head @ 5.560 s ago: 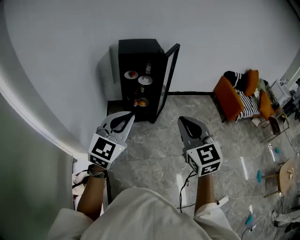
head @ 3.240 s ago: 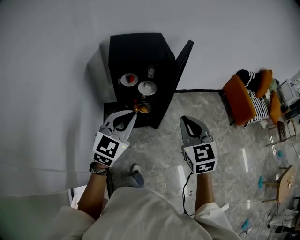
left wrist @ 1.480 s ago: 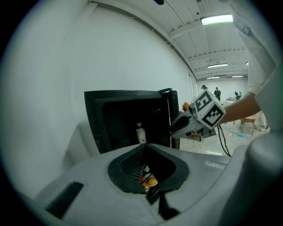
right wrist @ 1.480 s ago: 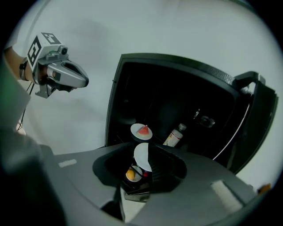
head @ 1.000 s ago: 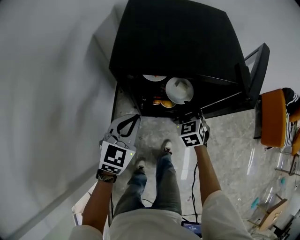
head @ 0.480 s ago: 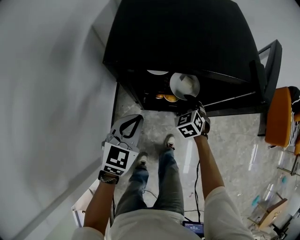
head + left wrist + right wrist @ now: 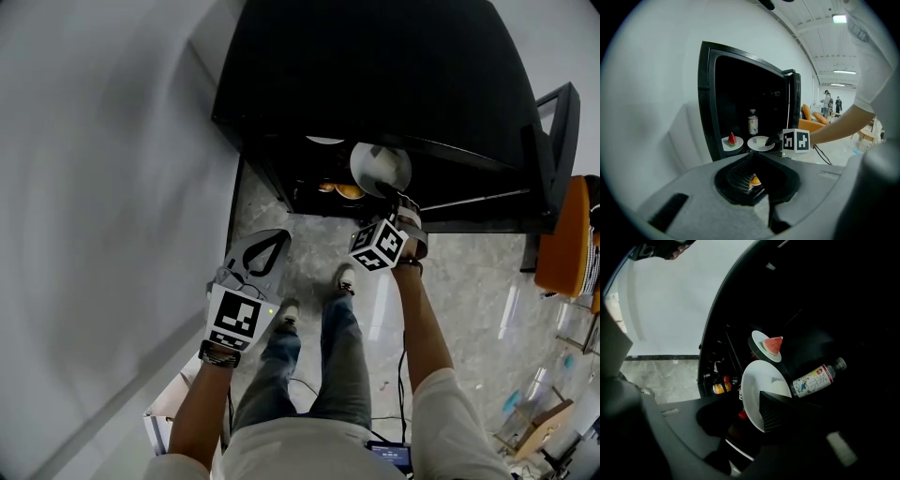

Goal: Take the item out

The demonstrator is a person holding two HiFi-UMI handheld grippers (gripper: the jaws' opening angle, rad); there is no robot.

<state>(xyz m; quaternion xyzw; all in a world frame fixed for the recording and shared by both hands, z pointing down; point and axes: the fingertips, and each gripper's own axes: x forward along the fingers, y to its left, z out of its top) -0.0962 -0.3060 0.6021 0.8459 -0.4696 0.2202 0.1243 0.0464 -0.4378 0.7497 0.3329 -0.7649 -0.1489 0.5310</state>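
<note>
A black cabinet (image 7: 375, 75) stands with its door (image 7: 553, 122) swung open. On its shelf sits a white plate (image 7: 380, 169) with a small pale item on it. Beside it are a plate with a watermelon slice (image 7: 772, 345) and a bottle (image 7: 816, 377). My right gripper (image 7: 386, 192) reaches into the cabinet. Its jaws are opening, and the near rim of the white plate (image 7: 759, 380) lies between them with no squeeze showing. My left gripper (image 7: 272, 242) hangs shut and holds nothing, in front of the cabinet's lower left corner.
Orange and red items (image 7: 339, 190) lie on a lower shelf under the plates. A pale wall (image 7: 103, 187) runs along the left. An orange chair (image 7: 574, 234) stands at the right. The person's legs and shoes (image 7: 345, 278) are on the grey stone floor.
The person has walked up to the cabinet. In the last second the right gripper has pushed forward onto the white plate's rim. The left gripper has stayed shut at about the same height.
</note>
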